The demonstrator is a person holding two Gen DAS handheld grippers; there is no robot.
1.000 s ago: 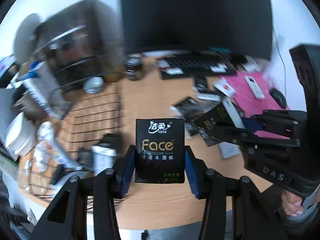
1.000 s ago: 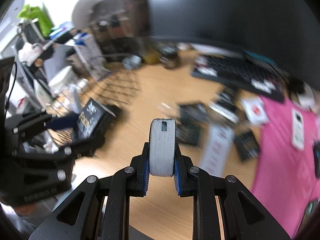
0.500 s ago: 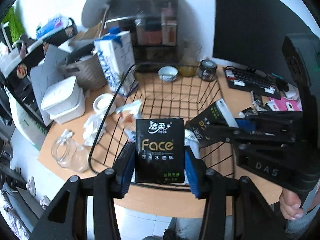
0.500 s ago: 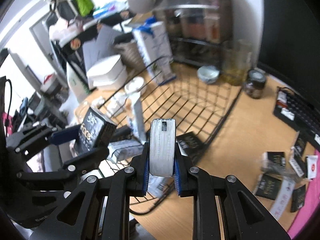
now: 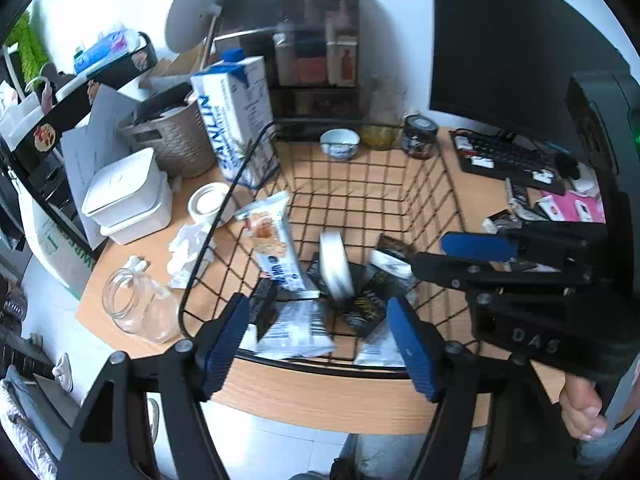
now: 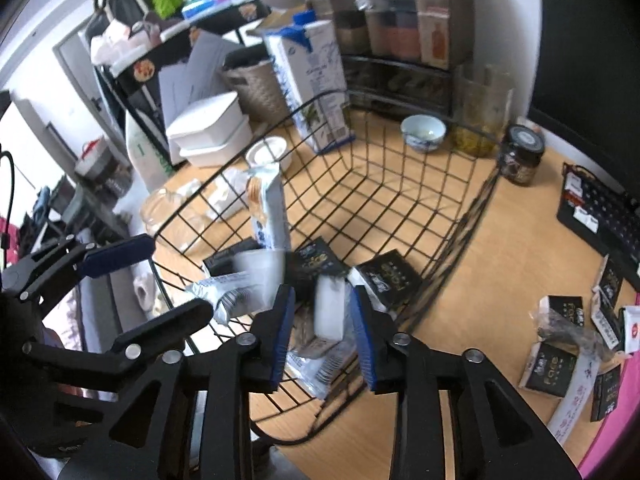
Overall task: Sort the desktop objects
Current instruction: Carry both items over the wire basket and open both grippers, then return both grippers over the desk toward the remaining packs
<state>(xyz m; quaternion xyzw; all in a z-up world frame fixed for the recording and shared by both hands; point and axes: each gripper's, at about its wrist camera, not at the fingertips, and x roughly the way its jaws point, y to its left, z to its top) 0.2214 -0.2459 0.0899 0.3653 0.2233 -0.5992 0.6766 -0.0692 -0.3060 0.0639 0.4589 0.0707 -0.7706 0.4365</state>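
Observation:
A black wire basket point(image 5: 400, 168) point(image 6: 400, 156) stands on the wooden desk and holds several packets. My left gripper point(image 5: 320, 340) is open and empty over the basket's near rim. My right gripper point(image 6: 322, 320) is open above the basket. A white packet point(image 6: 329, 308) point(image 5: 336, 268), blurred, is loose between the right fingers and falling into the basket. Black tissue packs point(image 5: 366, 308) point(image 6: 386, 278) lie on the basket floor. A blue-white snack bag point(image 5: 272, 240) point(image 6: 268, 212) leans on the basket's left wall.
A milk carton point(image 5: 236, 120), white boxes point(image 5: 128, 196), a glass jar point(image 5: 136, 308) and a woven pot point(image 5: 172, 140) stand left of the basket. A bowl point(image 5: 339, 142), jars, keyboard point(image 5: 508, 160) and monitor are behind. More black packs point(image 6: 552, 360) lie on the desk at right.
Both grippers opened. The black tissue pack left the left gripper and the white packet left the right one; both dropped toward the basket floor.

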